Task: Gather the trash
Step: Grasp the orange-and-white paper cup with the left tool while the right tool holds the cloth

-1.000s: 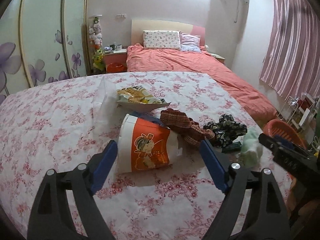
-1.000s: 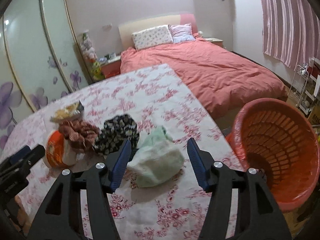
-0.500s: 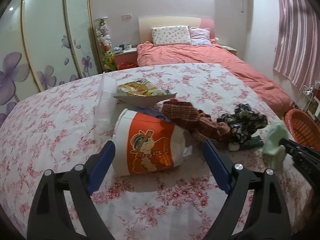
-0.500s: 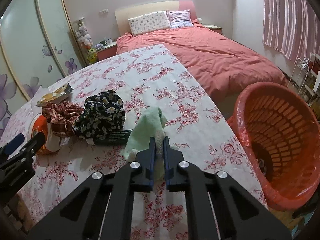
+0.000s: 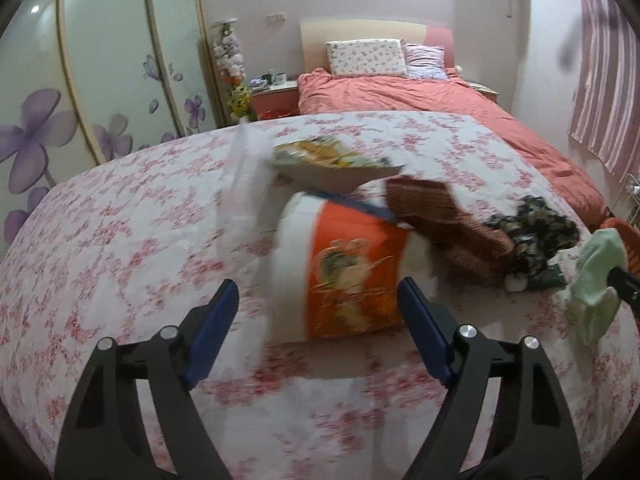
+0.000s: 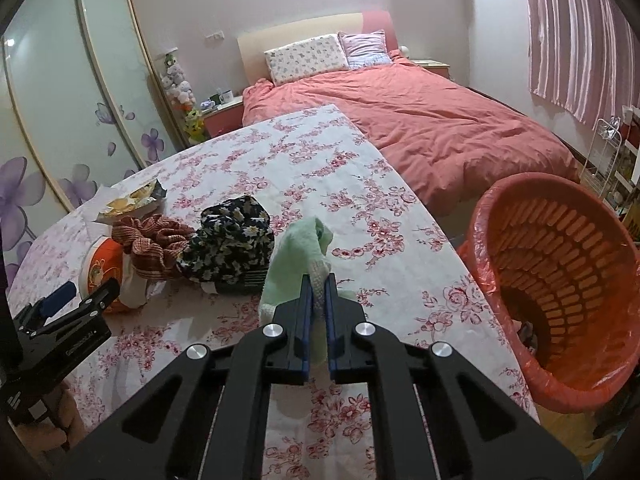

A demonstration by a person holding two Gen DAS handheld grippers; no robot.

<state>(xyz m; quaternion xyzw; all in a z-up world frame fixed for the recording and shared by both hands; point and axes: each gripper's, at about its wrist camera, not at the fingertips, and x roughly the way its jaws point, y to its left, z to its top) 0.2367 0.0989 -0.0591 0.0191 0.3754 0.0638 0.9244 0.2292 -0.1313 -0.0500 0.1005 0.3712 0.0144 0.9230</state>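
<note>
Pinched in the closed right gripper [image 6: 317, 298]: a pale green cloth [image 6: 298, 258], lifted slightly off the flowered surface [image 6: 360, 184], beside the orange basket [image 6: 556, 280] lined with a red bag. Soft, limp and likely very light; hangs in folds from the grip, so a bunched fold holds better than a loose edge.

Wide open and empty, the left gripper [image 5: 316, 320], lined up on an orange-and-white paper bucket [image 5: 344, 276] lying on its side, not yet touching. Probably light, thin-walled and easily crushed; best taken across the middle of its printed body with a gentle squeeze. Image here blurred.

Just beyond it, a flattened yellow snack wrapper [image 5: 320, 156], a brown checked cloth [image 5: 448, 220] and a dark flowered cloth [image 5: 532, 228], heaped together mid-surface.
</note>
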